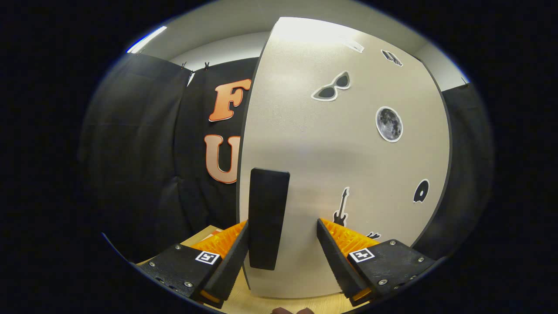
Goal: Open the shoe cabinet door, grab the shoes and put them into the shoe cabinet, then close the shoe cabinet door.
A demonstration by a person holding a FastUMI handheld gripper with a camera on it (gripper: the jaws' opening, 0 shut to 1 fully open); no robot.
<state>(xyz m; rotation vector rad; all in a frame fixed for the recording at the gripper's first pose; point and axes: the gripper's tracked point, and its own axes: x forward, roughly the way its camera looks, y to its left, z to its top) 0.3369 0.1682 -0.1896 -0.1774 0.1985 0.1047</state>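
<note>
Fig.: gripper (283,231) stood open w/ door handle (268,218) between fingers, left finger touching; positioned to grip and swing cabinet door (340,144).

Strong light from above makes glare on the top of the cabinet door (344,131). The picture is sharp, but straight edges bend near the rim.

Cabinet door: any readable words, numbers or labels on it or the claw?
Cabinet door: none; its stickers are pictures only: sunglasses, moon, guitar, disc.
Top stickers: too blurred to tell.
Claw, open, handle between its fingers: square marker tags, pattern only, no words.
</note>
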